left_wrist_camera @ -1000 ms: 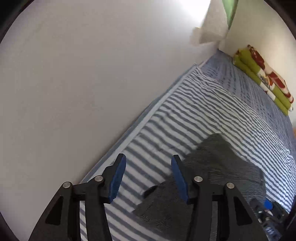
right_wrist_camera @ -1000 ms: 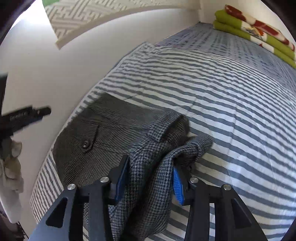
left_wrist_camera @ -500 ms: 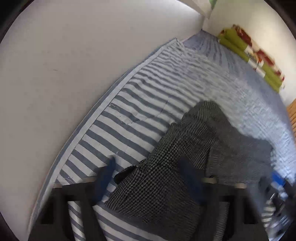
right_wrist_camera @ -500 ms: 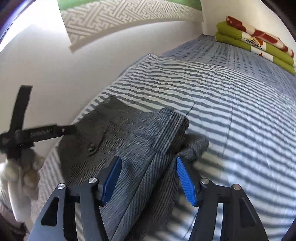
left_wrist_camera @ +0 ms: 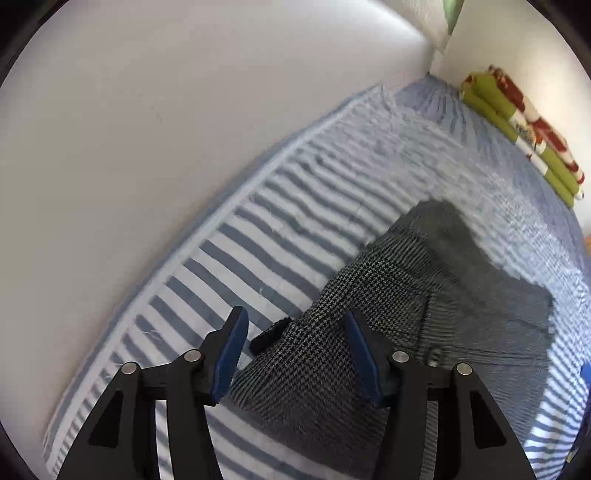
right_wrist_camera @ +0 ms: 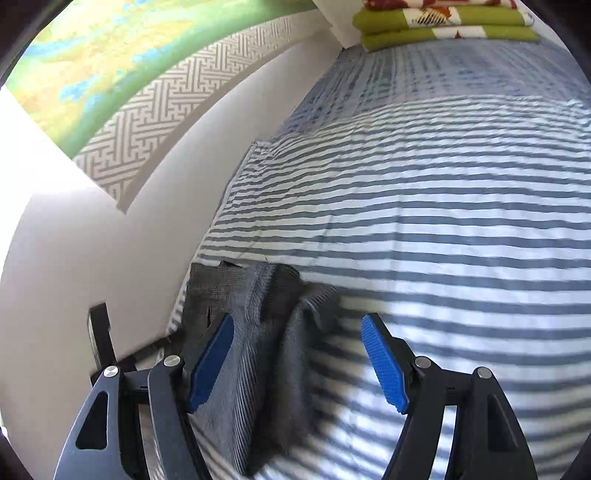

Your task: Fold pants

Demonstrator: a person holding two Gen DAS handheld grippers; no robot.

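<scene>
Blue-and-white striped bedding [left_wrist_camera: 288, 258] covers the whole bed, and that's what everything sits on. So the pants [left_wrist_camera: 406, 314] are a grey houndstooth pair, lying bunched and partly folded near the bed's edge beside the plain white wall [left_wrist_camera: 147, 129]. One back pocket with a button is facing up in the left wrist view, and a dark strip of fabric pokes out at the near corner.

Left hand-held gripper [left_wrist_camera: 293, 354] hangs right over the near corner of the pants with its jaws apart and still widening; the cloth shows between the blue pads [left_wrist_camera: 231, 354], but they aren't pressing on it. Right hand-held gripper [right_wrist_camera: 295, 362] is also spread and opening further. Its left pad sits over the pants [right_wrist_camera: 258, 332], the right one over bare stripes, nothing pinched.

Further out, a folded green blanket [right_wrist_camera: 443, 26] with red and white patches is stacked at the far end of the bed against the wall. Up on the wall there's a hanging [right_wrist_camera: 129, 74] with a green-yellow picture and a grey maze-pattern border. Part of the left tool's black frame shows at the left edge of the right wrist view.
</scene>
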